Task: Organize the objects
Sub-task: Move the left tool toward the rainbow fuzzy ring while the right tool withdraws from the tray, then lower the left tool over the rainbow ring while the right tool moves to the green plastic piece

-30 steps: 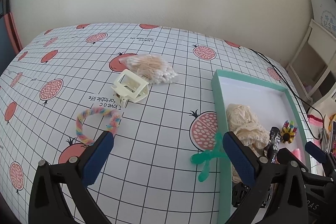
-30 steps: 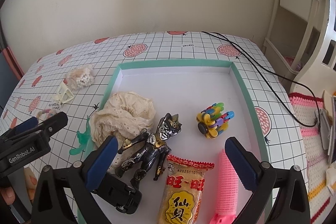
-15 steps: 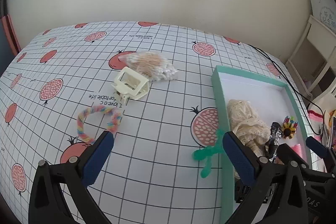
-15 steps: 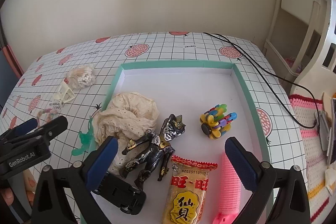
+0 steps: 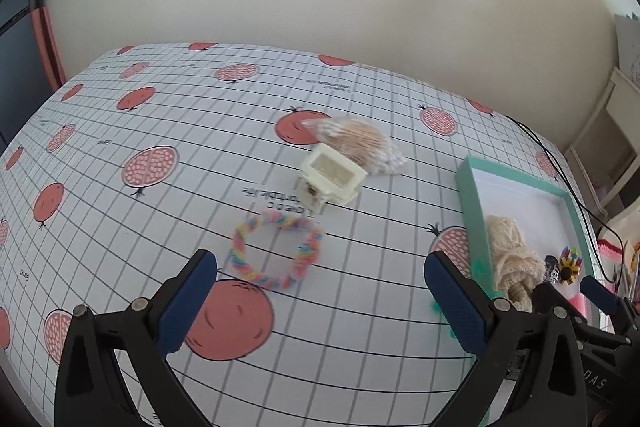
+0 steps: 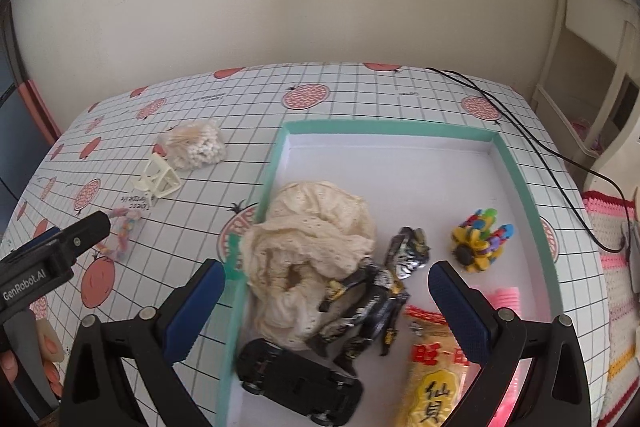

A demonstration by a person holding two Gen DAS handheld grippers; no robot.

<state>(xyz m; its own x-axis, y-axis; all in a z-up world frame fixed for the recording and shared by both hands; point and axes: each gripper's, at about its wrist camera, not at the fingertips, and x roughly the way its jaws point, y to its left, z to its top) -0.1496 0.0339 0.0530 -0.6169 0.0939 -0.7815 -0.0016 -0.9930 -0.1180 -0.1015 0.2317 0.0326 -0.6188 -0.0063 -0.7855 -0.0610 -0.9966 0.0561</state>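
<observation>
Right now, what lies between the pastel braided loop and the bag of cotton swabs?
The cream hair claw clip sits between the loop and the swab bag, touching the bag; clearest in the left wrist view.

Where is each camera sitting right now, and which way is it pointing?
Left wrist: rides the left tool, facing forward and down over the tablecloth at the pastel braided ring; its own two open fingers show.
Right wrist: rides the right tool, facing down into the teal tray; its open fingers show, plus the left tool and a hand at the lower left.
Shared: both see the cream hair clip, cotton swab bag and lace cloth.
</observation>
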